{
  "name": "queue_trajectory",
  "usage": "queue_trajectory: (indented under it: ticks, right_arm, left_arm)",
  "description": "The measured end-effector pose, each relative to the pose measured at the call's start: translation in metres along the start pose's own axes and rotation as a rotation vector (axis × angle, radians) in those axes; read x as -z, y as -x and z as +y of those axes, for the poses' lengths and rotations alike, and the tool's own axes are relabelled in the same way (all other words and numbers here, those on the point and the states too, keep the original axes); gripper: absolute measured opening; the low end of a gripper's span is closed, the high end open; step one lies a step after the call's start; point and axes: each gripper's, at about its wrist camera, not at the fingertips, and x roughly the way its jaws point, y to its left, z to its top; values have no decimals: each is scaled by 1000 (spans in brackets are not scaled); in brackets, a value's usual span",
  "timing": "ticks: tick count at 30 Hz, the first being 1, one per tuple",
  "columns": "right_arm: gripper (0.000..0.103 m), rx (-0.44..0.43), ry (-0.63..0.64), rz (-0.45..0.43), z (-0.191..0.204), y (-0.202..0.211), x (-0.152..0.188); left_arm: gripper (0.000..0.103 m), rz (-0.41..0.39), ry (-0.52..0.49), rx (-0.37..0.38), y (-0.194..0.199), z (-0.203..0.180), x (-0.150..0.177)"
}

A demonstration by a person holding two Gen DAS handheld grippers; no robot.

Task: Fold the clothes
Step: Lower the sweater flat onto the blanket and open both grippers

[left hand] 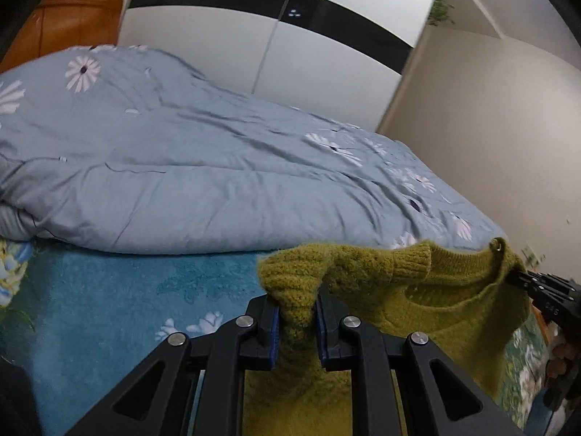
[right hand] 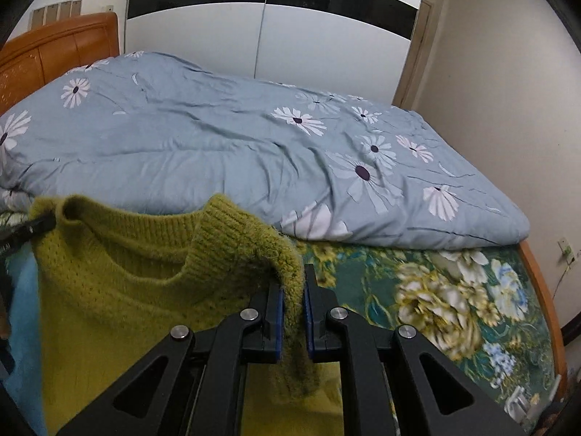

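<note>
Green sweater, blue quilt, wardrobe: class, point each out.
green sweater [right hand: 120, 290], right wrist view, chest below the collar
blue quilt [right hand: 218, 152], right wrist view, middle
wardrobe [left hand: 326, 69], left wrist view, white door

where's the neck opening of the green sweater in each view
Left wrist: the neck opening sits lower right, between the left gripper and the right gripper at the edge.
Right wrist: the neck opening sits left of centre, left of the right gripper.
Shared landmark: the blue daisy duvet behind the sweater.
</note>
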Motion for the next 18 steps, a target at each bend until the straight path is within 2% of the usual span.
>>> queue_trajectory:
  ticks: [3,9,18]
  right_arm:
    - [9,12,27,24,7,-26,-4]
    - [9,-9,33,107,9,-88,20]
    - [10,-41,-8,181,1,-148,48]
  left_arm:
    - [17,19,12,-33,-26,5,3]
    - [17,95,41,-81,-72,23,20]
    - [17,188,36,-168,-129,21,37]
